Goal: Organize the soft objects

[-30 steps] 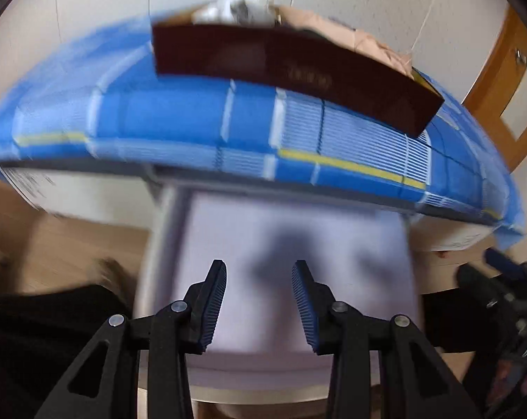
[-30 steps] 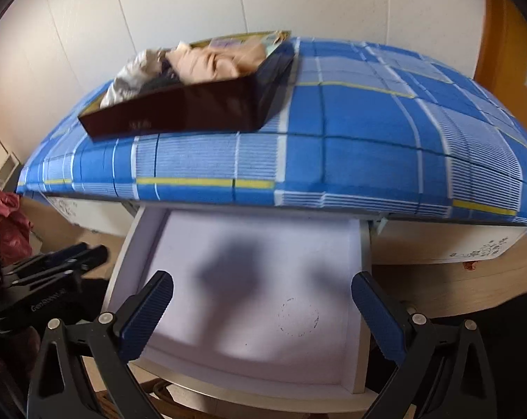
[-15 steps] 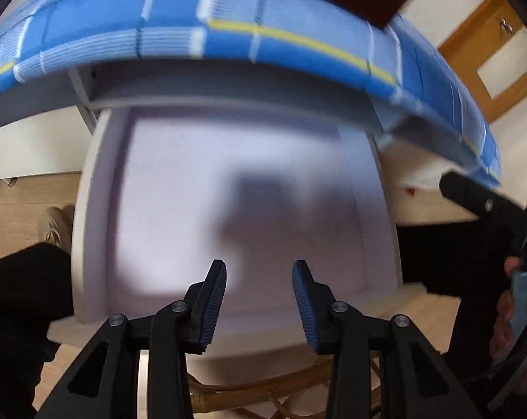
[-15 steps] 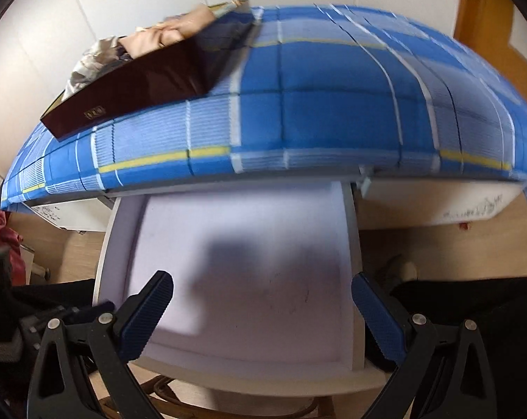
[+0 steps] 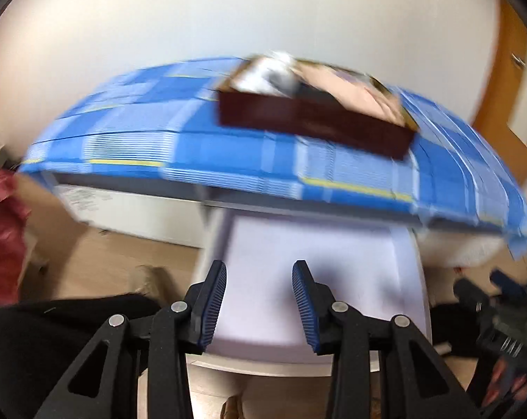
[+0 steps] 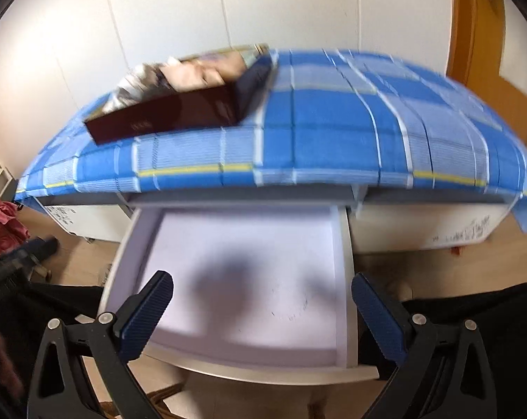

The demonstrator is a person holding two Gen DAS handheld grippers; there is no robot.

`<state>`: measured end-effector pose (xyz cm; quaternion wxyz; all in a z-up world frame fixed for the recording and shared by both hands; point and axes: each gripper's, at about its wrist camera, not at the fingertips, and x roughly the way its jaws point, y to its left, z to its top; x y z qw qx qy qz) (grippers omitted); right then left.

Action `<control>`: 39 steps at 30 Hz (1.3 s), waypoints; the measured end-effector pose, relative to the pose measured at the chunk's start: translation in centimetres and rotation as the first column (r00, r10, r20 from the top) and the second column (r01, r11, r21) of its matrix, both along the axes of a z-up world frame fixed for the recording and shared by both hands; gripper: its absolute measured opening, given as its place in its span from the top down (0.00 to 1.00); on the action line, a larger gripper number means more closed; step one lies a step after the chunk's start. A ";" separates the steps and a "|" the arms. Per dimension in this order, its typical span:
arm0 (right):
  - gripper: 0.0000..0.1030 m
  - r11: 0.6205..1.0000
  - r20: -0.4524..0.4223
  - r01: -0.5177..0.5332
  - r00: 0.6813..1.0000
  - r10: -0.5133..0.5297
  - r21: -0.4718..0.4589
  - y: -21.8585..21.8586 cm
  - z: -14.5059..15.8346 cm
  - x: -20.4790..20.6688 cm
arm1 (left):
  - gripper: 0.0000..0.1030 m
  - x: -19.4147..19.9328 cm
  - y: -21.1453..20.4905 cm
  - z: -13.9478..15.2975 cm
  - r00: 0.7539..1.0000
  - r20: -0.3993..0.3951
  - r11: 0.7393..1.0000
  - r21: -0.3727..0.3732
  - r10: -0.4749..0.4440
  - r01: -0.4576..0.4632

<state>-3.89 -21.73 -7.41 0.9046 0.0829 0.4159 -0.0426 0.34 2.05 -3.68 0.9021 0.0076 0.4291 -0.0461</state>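
Note:
A dark maroon box (image 5: 312,122) (image 6: 165,118) sits on a table under a blue plaid cloth (image 5: 158,139) (image 6: 333,132). Crumpled soft items (image 5: 319,76) (image 6: 193,70), white, grey and beige, fill the box. Below the table's front edge a white drawer (image 5: 316,244) (image 6: 246,244) stands pulled out with nothing in it. My left gripper (image 5: 259,272) hovers over the drawer's near part, jaws a little apart and holding nothing. My right gripper (image 6: 262,286) hangs wide open over the drawer, also holding nothing. Each gripper shows blurred at the edge of the other's view.
A red cloth heap (image 5: 1,230) (image 6: 1,223) lies on the floor at the left. An orange wooden door (image 6: 490,52) stands at the right behind the table. Dark trouser legs flank the drawer's front. White wall panels back the table.
The left view has swung up and back from close over the drawer, so the box and wall show again. The right view has drawn back a little. Both jaws kept their width.

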 end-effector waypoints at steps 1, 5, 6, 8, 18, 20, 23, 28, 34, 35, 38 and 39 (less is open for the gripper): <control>0.00 1.000 0.014 -0.011 1.000 0.011 -0.010 0.4 0.4 -0.3 | 0.62 -0.6 0.4 0.9 1.000 0.014 1.000 0.007 0.025 -0.026; 0.00 0.999 0.031 -0.033 0.999 0.033 0.006 1.5 1.1 -2.0 | 0.58 -2.5 1.2 1.9 0.998 0.053 0.999 -0.003 0.040 -0.040; 0.00 0.999 0.027 -0.046 0.999 0.046 0.008 1.8 1.2 -2.2 | 0.58 -2.6 1.1 1.7 0.999 0.039 0.999 0.001 0.037 -0.038; 0.00 0.998 0.019 -0.060 0.998 0.060 -0.018 2.3 1.3 -2.5 | 0.58 -2.4 0.5 1.1 1.000 0.011 1.000 -0.007 0.020 -0.020; 0.00 0.994 -0.026 -0.056 0.998 0.054 -0.088 3.2 0.0 -2.4 | 0.58 -2.3 -0.7 -1.6 0.997 -0.060 0.998 0.036 0.047 -0.045; 0.00 0.993 -0.029 -0.056 0.998 0.054 -0.107 3.4 -0.1 -2.4 | 0.58 -2.1 -0.7 -2.3 0.994 -0.093 0.997 0.051 0.055 -0.050; 0.00 0.989 -0.030 -0.056 0.998 0.053 -0.133 3.7 -0.5 -2.4 | 0.58 -2.0 -1.0 -3.0 0.992 -0.093 0.989 0.128 0.082 -0.070; 0.00 0.989 -0.036 -0.054 0.998 0.050 -0.137 3.6 -0.8 -2.2 | 0.58 -2.4 -0.9 -3.0 0.995 -0.065 0.993 0.100 0.070 -0.063; 0.00 0.991 -0.051 -0.058 0.997 0.052 -0.124 3.5 -1.2 -2.0 | 0.58 -2.3 -1.4 -3.1 0.997 -0.064 0.993 0.110 0.049 -0.041; 0.00 0.990 -0.050 -0.058 0.997 0.052 -0.126 3.6 -1.2 -2.0 | 0.58 -2.3 -1.5 -3.1 0.997 -0.059 0.993 0.109 0.046 -0.039; 0.00 0.990 -0.038 -0.057 0.998 0.053 -0.128 3.7 -1.0 -2.1 | 0.58 -2.4 -1.4 -3.0 0.998 -0.048 0.994 0.103 0.045 -0.040; 0.00 0.990 -0.030 -0.056 0.998 0.053 -0.126 3.7 -0.9 -2.2 | 0.58 -2.4 -1.4 -3.0 0.998 -0.047 0.994 0.101 0.044 -0.039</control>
